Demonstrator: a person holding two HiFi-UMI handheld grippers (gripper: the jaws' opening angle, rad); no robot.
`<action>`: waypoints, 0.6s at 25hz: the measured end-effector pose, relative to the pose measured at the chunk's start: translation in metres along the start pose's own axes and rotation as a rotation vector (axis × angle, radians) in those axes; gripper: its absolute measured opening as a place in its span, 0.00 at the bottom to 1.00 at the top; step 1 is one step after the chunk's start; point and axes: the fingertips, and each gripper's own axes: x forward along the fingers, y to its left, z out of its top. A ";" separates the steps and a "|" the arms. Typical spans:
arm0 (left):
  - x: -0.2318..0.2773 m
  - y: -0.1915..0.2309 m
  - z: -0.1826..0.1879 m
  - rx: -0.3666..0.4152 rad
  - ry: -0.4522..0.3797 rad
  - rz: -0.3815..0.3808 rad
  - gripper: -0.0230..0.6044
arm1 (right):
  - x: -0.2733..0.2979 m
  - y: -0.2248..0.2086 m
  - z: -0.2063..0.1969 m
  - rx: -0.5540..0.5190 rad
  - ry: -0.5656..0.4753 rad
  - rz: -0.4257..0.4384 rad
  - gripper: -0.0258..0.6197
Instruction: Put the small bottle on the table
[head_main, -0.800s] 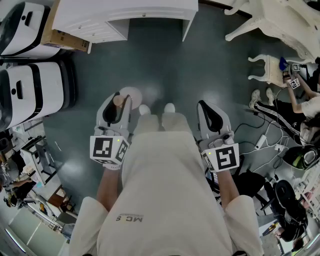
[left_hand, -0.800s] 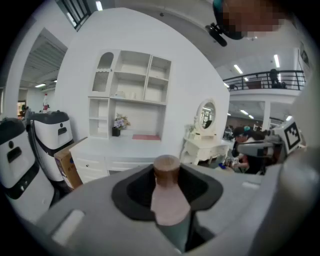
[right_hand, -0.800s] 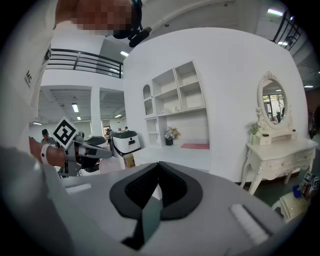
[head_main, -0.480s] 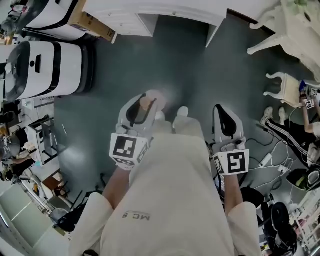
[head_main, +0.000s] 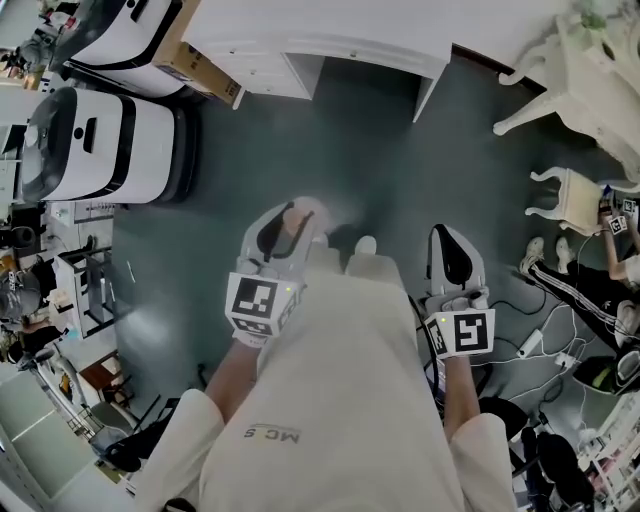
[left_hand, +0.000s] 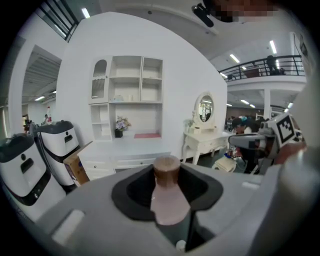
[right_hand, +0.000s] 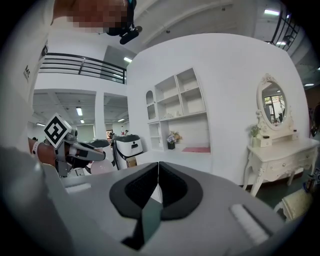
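The left gripper (head_main: 283, 225) still clamped the small pale-pink bottle with a brown cap (left_hand: 167, 197) above the dark floor (head_main: 380, 170). The white table (head_main: 330, 30) had drawn nearer, so placing probably lay ahead. The right gripper (head_main: 452, 262) stayed closed and empty.

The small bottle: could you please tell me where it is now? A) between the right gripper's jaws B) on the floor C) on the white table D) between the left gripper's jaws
D: the left gripper view shows the small bottle clamped between the left gripper jaws; the right gripper is shut, empty.
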 end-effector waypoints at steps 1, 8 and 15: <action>0.001 0.002 0.002 0.001 0.001 0.002 0.26 | 0.003 0.000 0.000 0.002 0.001 0.003 0.02; 0.021 0.032 0.011 -0.018 0.018 0.008 0.25 | 0.047 -0.005 0.003 0.010 0.029 0.027 0.03; 0.067 0.108 0.027 -0.048 -0.008 0.009 0.25 | 0.133 -0.002 0.005 0.020 0.055 0.036 0.03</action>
